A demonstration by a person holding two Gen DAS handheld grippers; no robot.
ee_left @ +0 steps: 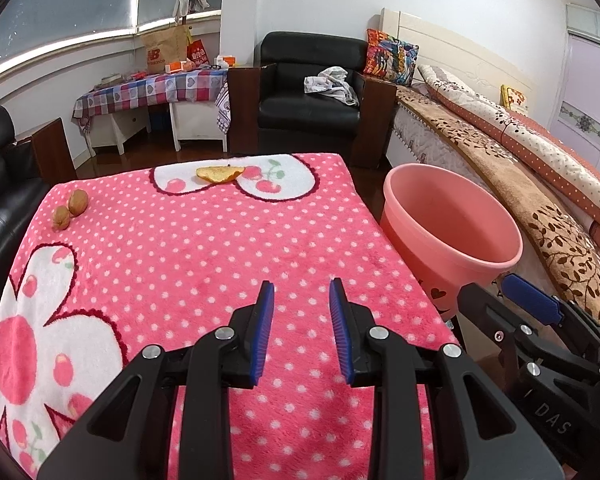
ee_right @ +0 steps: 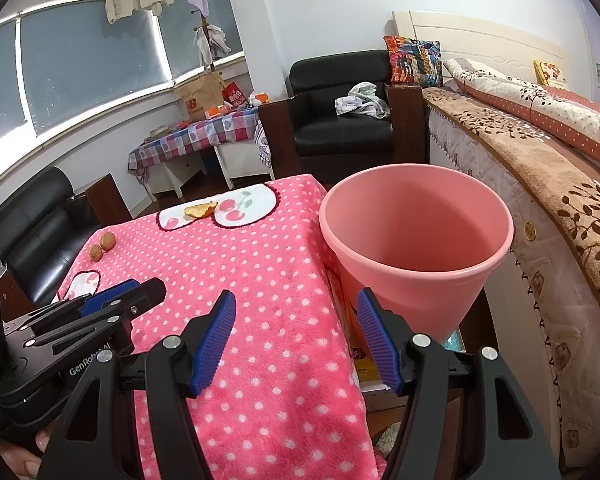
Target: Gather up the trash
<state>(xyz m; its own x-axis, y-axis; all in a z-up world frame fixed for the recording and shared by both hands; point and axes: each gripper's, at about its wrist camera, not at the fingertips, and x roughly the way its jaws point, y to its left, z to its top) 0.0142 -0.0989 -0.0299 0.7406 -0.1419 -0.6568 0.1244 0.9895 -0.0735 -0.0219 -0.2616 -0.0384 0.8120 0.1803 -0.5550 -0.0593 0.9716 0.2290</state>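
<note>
An orange peel (ee_left: 220,173) (ee_right: 200,210) lies on the white cherry patch at the far end of the pink dotted table cover (ee_left: 204,248) (ee_right: 260,280). Two walnuts (ee_left: 71,209) (ee_right: 103,247) rest near the cover's far left edge. A pink bucket (ee_left: 452,220) (ee_right: 416,240), nothing visible inside, stands off the table's right side. My left gripper (ee_left: 302,292) hovers open over the near part of the cover, nothing between its blue pads. My right gripper (ee_right: 296,306) is open over the table's right edge beside the bucket, holding nothing.
A black armchair (ee_left: 312,96) with crumpled cloth stands behind the table. A bed (ee_left: 520,160) with patterned blankets runs along the right. Another black sofa (ee_left: 0,184) sits at the left. A checked side table (ee_left: 152,92) with bags stands under the window.
</note>
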